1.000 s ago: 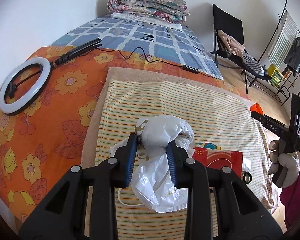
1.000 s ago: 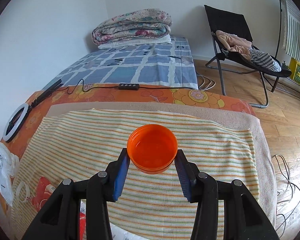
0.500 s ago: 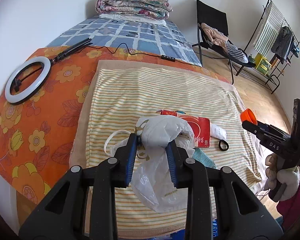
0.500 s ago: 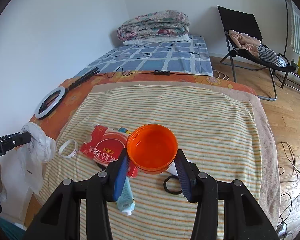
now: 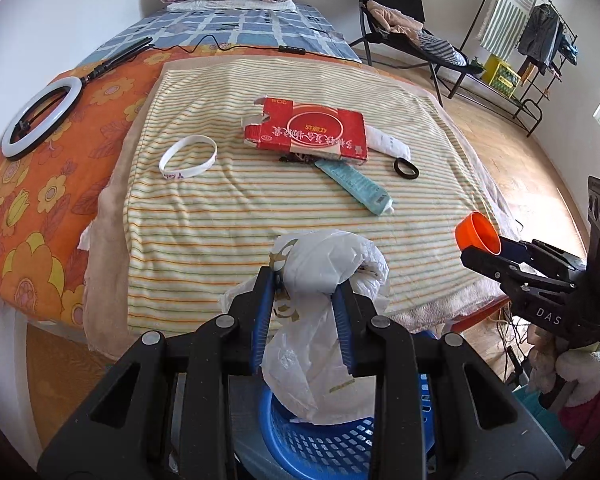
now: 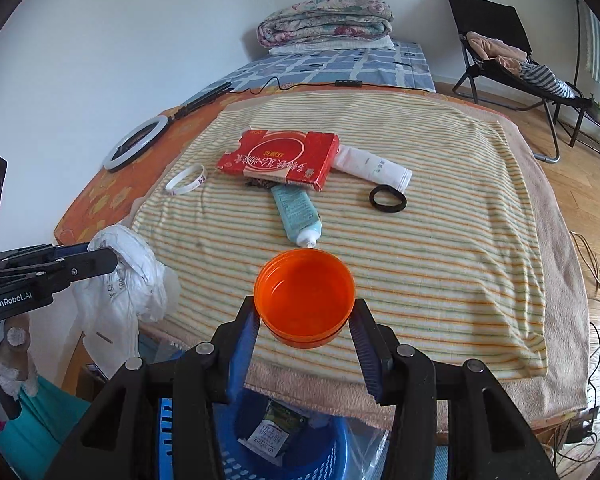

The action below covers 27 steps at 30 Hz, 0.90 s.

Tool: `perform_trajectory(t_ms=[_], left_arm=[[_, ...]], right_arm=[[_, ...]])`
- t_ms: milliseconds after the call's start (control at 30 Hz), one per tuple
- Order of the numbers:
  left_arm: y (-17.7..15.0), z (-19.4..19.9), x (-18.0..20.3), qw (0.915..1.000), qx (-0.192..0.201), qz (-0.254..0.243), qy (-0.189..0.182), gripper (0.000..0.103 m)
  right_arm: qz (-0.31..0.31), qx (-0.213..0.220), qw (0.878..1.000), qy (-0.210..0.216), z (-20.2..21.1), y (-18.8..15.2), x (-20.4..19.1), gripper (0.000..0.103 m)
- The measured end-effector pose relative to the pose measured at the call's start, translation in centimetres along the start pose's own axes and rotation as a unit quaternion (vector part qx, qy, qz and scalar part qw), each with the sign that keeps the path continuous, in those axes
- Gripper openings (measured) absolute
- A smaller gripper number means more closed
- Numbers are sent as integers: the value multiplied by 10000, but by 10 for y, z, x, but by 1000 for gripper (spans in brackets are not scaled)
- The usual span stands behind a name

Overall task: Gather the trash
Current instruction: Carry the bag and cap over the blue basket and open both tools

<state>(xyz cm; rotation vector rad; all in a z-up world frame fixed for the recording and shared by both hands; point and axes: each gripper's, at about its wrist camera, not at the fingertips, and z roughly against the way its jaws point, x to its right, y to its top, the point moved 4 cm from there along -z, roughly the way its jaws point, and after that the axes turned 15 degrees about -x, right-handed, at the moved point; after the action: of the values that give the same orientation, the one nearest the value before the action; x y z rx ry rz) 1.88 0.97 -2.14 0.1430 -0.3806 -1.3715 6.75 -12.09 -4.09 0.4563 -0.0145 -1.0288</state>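
Left gripper (image 5: 304, 292) is clamped on a crumpled white plastic bag (image 5: 324, 280); the bag's loose tail hangs down between the jaws into a blue mesh basket (image 5: 320, 440) at 6 o'clock of the left wrist view. Half a second ago only a sliver of blue showed at the bottom edge; now the basket fills the lower middle and the bed edge has slid up the frame, so the gripper has pulled back off the bed.

Right gripper (image 6: 304, 320) holds an orange plastic lid (image 6: 305, 296), open side toward the camera, jaws pressed on its rim at 9 and 3 o'clock. The same basket (image 6: 260, 460) now appears at 6 o'clock in the right wrist view with a printed packet (image 6: 266, 440) lying in it; it was out of sight in the earlier frame. The lid sits over the near edge of the striped towel (image 6: 440, 260), not yet above the basket.

Left on the towel, unmoved since the last frame:
- red flattened carton (image 5: 308, 132), 12 o'clock
- teal tube (image 5: 356, 186), partly under the carton's near edge
- white tube (image 6: 370, 168), just beside the carton at its 3 o'clock
- black hair tie (image 5: 406, 169), apart from the tubes
- white wristband (image 5: 188, 158), at the carton's 9 o'clock

Ring light (image 5: 42, 118) lies on the orange floral cover at 10 o'clock.
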Motion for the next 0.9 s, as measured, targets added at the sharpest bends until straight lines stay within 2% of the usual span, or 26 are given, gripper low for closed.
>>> perform_trajectory(t_ms=[200,367,900], left_arm=[[-38,-17,29,9993,-147,-346,44,29],[-61,-36,40,9980,-376,-498,27,29],[-91,-68,48,9949,-788,-631,59,29]], right_arm=[[38,-178,9998,71,-7,-43,-11,48],[105,-246,9996,57,-11,-66,-17,48],[74,-612,9980,125,-38,-94,-20,48]])
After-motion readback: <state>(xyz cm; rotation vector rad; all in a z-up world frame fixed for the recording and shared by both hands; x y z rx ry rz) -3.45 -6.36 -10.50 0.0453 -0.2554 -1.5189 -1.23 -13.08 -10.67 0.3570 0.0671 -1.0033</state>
